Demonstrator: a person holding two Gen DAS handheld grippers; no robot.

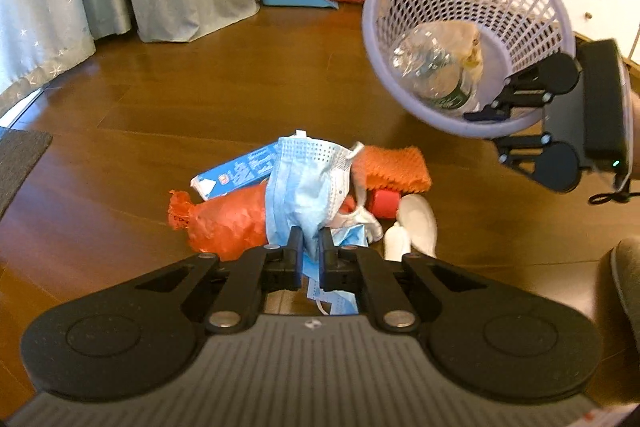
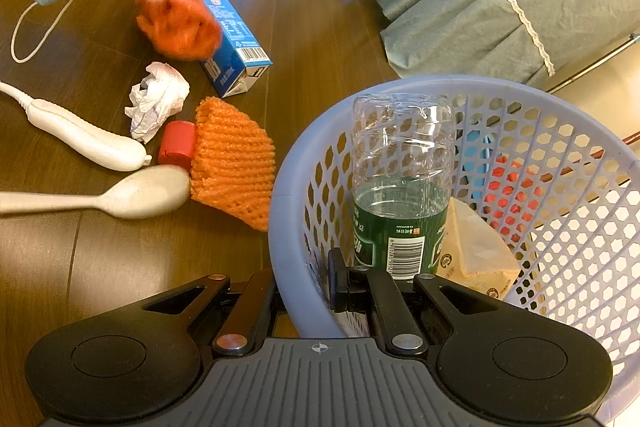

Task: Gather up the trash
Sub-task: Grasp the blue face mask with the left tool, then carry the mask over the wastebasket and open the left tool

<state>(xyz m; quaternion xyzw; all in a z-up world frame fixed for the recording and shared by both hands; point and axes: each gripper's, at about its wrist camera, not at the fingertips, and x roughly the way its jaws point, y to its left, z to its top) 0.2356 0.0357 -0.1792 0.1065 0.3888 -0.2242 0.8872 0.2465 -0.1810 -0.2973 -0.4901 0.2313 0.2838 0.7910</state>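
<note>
Above the floor's litter pile, the left gripper (image 1: 310, 242), fingers pinching the blue face mask (image 1: 304, 183), should swing it clear over the rim of the lilac basket (image 2: 280, 211), which the right gripper (image 2: 320, 283) clamps by its wall.

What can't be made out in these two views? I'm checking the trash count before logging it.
- Left wrist view: the face mask, pinched in the left gripper, hides the middle of the floor pile.
- Right wrist view: the basket wall hides the right gripper's outer finger and the floor behind.
- Wrapper print: too small to read.
- Spoon handle: cut off by the edge.

White spoon (image 2: 120, 197) handle beyond the left picture edge
</note>
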